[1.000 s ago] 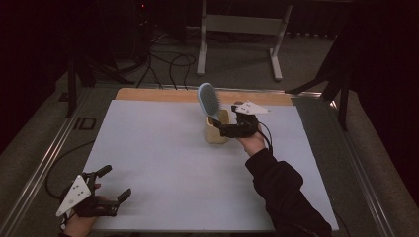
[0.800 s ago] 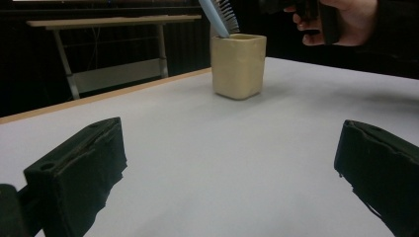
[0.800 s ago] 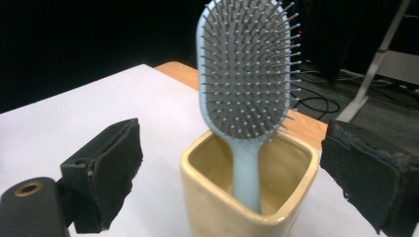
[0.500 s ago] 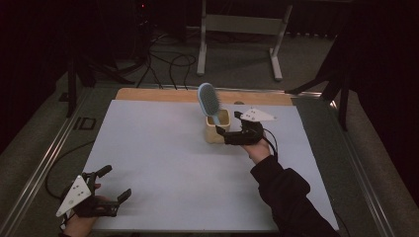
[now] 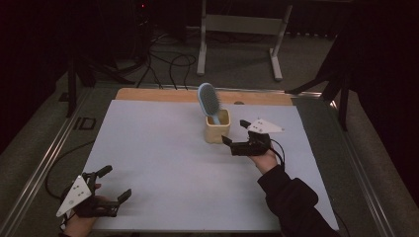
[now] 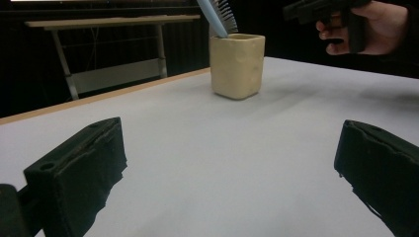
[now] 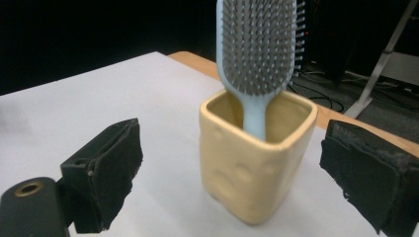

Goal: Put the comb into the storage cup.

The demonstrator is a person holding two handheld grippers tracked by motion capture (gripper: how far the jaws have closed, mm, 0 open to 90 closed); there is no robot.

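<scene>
A pale yellow square cup (image 5: 217, 129) stands upright on the white table (image 5: 163, 163), toward the far middle of the sheet and near the bare wooden strip (image 5: 148, 95) along the far edge; a light blue hairbrush (image 5: 209, 102) sits in it handle down, its long axis close to vertical but tilted, the head leaning up and toward the table's left and far side in the high view; in the right gripper view the bristles (image 7: 259, 44) face the camera and the handle drops into the cup's mouth against the far inner wall; the right gripper (image 5: 236, 135) hovers just beside the cup on its right, jaws spread wide and pointing at it, one pad showing on each side of the cup in its own view with a gap to the cup on both sides, touching nothing; the person's right hand (image 5: 264, 159) grips its body, a dark sleeve (image 5: 291, 200) running back to the near edge; the left gripper (image 5: 113, 182) rests low at the near left corner of the sheet, well apart from the cup, its jaws also wide and empty, aimed across the table toward the cup; beyond the table a metal stand (image 5: 242, 29) and loose cables (image 5: 158, 59) lie on the dark floor.
</scene>
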